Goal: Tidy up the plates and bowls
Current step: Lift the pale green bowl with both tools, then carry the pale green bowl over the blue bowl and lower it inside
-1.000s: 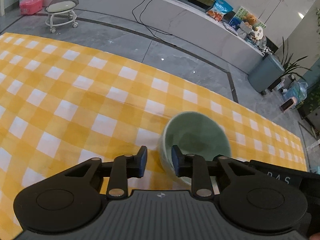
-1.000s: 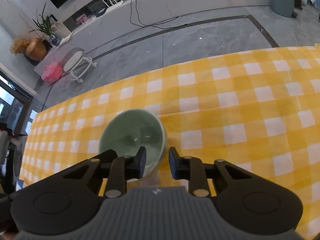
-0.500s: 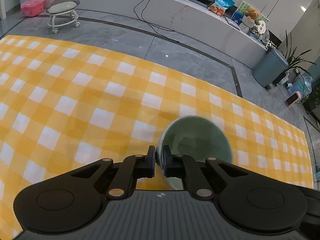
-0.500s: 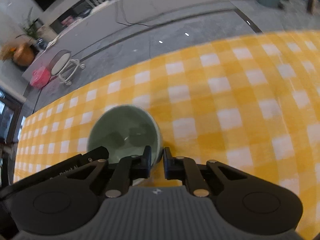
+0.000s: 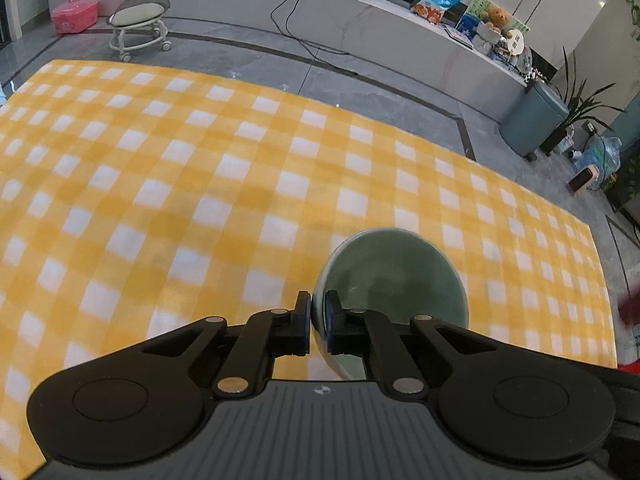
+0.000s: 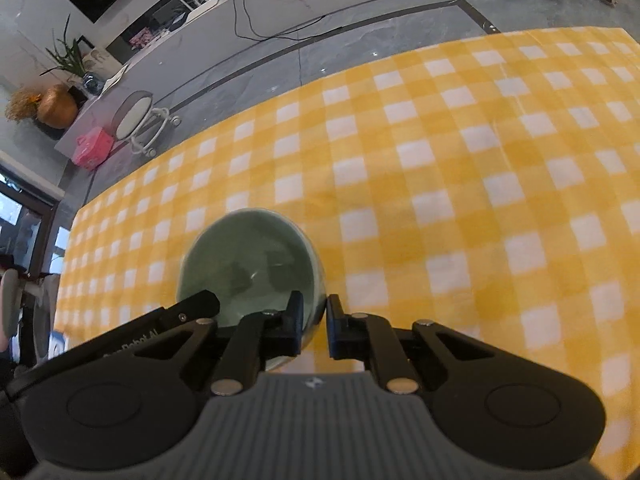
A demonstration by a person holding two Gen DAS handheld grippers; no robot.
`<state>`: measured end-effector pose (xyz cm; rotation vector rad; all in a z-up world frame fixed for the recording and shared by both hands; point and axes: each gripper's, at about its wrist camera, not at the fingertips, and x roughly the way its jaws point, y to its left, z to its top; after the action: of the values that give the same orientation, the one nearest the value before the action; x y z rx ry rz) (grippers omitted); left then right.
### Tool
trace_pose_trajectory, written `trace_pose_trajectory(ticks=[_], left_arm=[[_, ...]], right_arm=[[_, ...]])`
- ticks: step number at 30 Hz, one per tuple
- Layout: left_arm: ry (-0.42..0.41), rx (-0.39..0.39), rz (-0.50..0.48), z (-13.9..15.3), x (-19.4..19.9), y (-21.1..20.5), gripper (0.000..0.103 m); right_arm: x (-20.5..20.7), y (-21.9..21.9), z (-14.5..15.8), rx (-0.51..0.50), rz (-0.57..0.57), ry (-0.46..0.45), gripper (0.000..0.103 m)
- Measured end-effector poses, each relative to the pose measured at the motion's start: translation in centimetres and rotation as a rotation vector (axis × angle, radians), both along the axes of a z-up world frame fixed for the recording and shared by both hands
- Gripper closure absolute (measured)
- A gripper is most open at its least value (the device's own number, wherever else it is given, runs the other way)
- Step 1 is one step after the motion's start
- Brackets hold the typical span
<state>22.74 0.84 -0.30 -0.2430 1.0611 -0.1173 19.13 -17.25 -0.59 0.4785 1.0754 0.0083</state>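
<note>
The green bowl (image 5: 394, 280) sits between the two grippers, over the worktop (image 5: 168, 184) with its yellow-and-white check cloth. The left gripper (image 5: 317, 322) pinches the bowl's left rim: one finger lies outside the wall, the other inside, and the gap between them is narrow, filled by the rim. The right gripper (image 6: 313, 326) takes the opposite rim of the bowl (image 6: 250, 264) the same way, inner finger in the basin and outer finger just beside the outside wall, jaws nearly closed on it. In both views the bowl lies close in front of the fingers, its hollow facing up and toward the camera, and it holds nothing. Whether its base touches the cloth or hangs just above it cannot be told. The left view shows the room to the right: a grey bin (image 5: 534, 120), a potted plant (image 5: 588, 98) and a ledge with snack bags and toys (too small to name one by one). The right view shows the other side instead: a gold vase (image 6: 56, 106) with dried stems, and part of the left gripper's black body (image 6: 132, 330) reaching in at the lower left. A wheeled stool (image 5: 138, 20) and a pink case (image 5: 76, 12) appear in both.
</note>
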Motion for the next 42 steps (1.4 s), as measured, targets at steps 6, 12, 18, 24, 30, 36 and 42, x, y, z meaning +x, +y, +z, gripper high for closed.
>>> trace_pose_trajectory(ticks=[6,12,18,24,30,36,42], left_arm=[[0.002,-0.013,0.004,1.8,-4.3,0.2,0.096],[0.025,-0.003,-0.004,3.8,-8.0,-0.4,0.096],[0.045,-0.018,-0.018,5.3,-11.3,-1.2,0.096],[0.064,-0.015,-0.062,6.0,-14.1,-2.9,0.094],[0.07,-0.009,-0.11,7.1,-16.4,-4.9,0.094],[0.077,-0.026,-0.16,7.7,-17.7,-7.3,0.093],[0.119,-0.056,-0.189,6.6,-17.9,-9.3,0.093]], right_arm=[[-5.1,-0.4,1.3,0.023,0.024,-0.021,0.094],[-9.7,-0.8,3.4,0.023,0.07,-0.049,0.094],[-13.5,-1.7,4.9,0.022,0.117,-0.044,0.094],[-17.1,-3.2,5.8,0.01,0.121,-0.053,0.095],[-19.8,-5.5,6.5,0.018,0.116,-0.051,0.096],[-21.9,-8.2,7.5,0.036,0.082,-0.054,0.096],[-23.1,-10.3,7.8,-0.009,0.062,-0.047,0.097]])
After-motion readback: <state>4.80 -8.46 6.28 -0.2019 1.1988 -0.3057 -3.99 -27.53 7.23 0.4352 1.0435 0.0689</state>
